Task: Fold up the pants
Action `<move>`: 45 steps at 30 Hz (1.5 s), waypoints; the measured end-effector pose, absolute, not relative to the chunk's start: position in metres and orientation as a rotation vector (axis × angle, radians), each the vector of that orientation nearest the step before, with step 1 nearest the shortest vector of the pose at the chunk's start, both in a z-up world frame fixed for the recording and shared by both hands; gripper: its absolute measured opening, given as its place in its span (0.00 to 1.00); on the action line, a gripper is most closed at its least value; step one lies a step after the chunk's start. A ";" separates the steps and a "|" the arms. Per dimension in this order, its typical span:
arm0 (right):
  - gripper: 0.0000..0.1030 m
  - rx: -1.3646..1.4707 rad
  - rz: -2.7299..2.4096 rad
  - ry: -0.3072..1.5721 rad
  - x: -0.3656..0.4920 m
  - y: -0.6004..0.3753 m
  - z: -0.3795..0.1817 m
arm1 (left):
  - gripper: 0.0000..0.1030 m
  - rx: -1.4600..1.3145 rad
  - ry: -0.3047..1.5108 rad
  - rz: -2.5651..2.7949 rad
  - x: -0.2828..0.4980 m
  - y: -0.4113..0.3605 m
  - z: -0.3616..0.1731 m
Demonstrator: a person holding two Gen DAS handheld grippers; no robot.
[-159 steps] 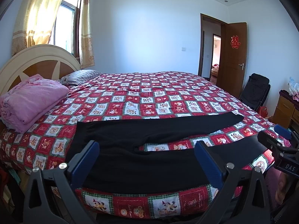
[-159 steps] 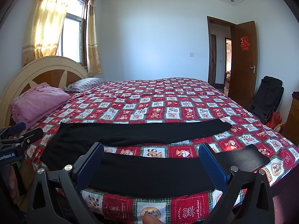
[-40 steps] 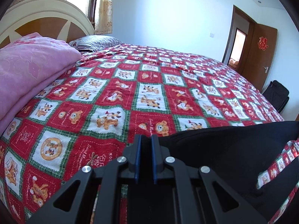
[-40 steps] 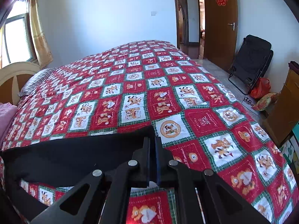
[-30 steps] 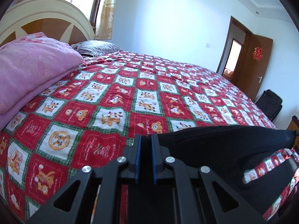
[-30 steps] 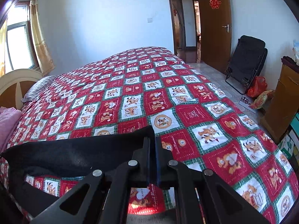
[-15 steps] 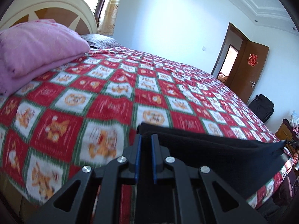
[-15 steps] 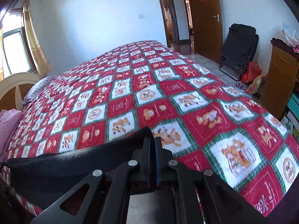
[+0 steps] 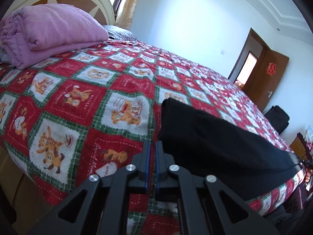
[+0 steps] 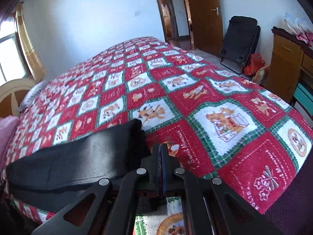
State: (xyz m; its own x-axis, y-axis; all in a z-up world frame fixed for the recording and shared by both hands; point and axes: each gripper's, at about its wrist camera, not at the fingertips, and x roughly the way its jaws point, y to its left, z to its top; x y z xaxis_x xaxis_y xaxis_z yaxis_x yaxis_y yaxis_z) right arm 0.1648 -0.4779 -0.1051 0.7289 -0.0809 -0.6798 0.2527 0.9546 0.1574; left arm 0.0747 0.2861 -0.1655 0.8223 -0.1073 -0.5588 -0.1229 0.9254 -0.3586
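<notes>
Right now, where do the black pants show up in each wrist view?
Left wrist view: the black pants run from picture centre to the right edge, just right of the left hand-held gripper.
Right wrist view: the black pants fill the lower left, just left of the right hand-held gripper.
Shared landmark: the brown door with a red ornament.

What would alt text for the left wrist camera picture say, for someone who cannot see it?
Black tongs, shut with only a thin slit and nothing between them, sit beside the end of black pants lying in a long band on a red patchwork bedspread. A folded pink blanket rests by the headboard.
</notes>
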 end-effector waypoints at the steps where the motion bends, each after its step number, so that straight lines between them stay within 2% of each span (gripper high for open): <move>1: 0.03 0.226 -0.195 0.729 0.164 -0.474 -0.102 | 0.14 -0.396 0.611 0.012 0.075 0.287 -0.164; 3: 0.04 0.168 -0.185 0.712 0.163 -0.457 -0.092 | 0.35 -0.389 0.606 0.005 0.078 0.285 -0.160; 4: 0.05 0.155 -0.167 0.704 0.163 -0.449 -0.089 | 0.41 -0.377 0.602 0.010 0.080 0.283 -0.159; 5: 0.14 0.135 -0.138 0.698 0.165 -0.436 -0.085 | 0.55 -0.365 0.600 0.016 0.082 0.280 -0.157; 6: 0.25 0.121 -0.115 0.696 0.165 -0.427 -0.083 | 0.62 -0.361 0.596 0.015 0.086 0.278 -0.155; 7: 0.57 0.105 -0.074 0.693 0.168 -0.412 -0.081 | 0.62 -0.358 0.596 0.013 0.089 0.277 -0.154; 8: 0.69 0.094 -0.031 0.687 0.169 -0.398 -0.078 | 0.62 -0.358 0.601 0.009 0.094 0.275 -0.154; 9: 0.73 0.073 0.024 0.669 0.170 -0.377 -0.075 | 0.62 -0.358 0.605 0.004 0.098 0.273 -0.154; 13: 0.73 -0.095 0.140 0.680 0.182 -0.299 -0.079 | 0.56 -0.341 0.662 0.005 0.113 0.266 -0.160; 15: 0.73 -0.177 0.208 0.688 0.185 -0.259 -0.087 | 0.44 -0.345 0.680 -0.010 0.117 0.264 -0.164; 20: 0.73 -0.371 0.389 0.723 0.184 -0.161 -0.118 | 0.36 -0.323 0.693 -0.001 0.117 0.261 -0.167; 22: 0.70 -0.477 0.453 0.727 0.178 -0.125 -0.135 | 0.26 -0.319 0.699 0.004 0.117 0.262 -0.167; 23: 0.68 -0.528 0.470 0.725 0.176 -0.110 -0.143 | 0.17 -0.317 0.702 0.005 0.117 0.263 -0.167; 26: 0.64 -0.684 0.515 0.719 0.165 -0.069 -0.169 | 0.11 -0.336 0.702 -0.007 0.113 0.267 -0.167; 31: 0.63 -0.769 0.500 0.691 0.167 -0.051 -0.189 | 0.11 -0.315 0.699 -0.005 0.110 0.266 -0.163; 35: 0.55 -0.727 0.488 0.697 0.175 -0.054 -0.185 | 0.15 -0.328 0.704 0.007 0.114 0.266 -0.167; 37: 0.47 -0.716 0.483 0.703 0.177 -0.054 -0.184 | 0.18 -0.352 0.703 0.005 0.116 0.267 -0.168; 41: 0.47 -0.731 0.462 0.687 0.180 -0.052 -0.186 | 0.53 -0.366 0.704 0.022 0.116 0.266 -0.169; 43: 0.47 -0.738 0.458 0.676 0.180 -0.051 -0.188 | 0.54 -0.366 0.697 0.016 0.116 0.265 -0.169; 44: 0.47 -0.739 0.456 0.672 0.180 -0.050 -0.188 | 0.50 -0.357 0.697 0.009 0.117 0.263 -0.169; 45: 0.47 -0.738 0.455 0.669 0.180 -0.050 -0.189 | 0.39 -0.339 0.698 0.005 0.118 0.261 -0.169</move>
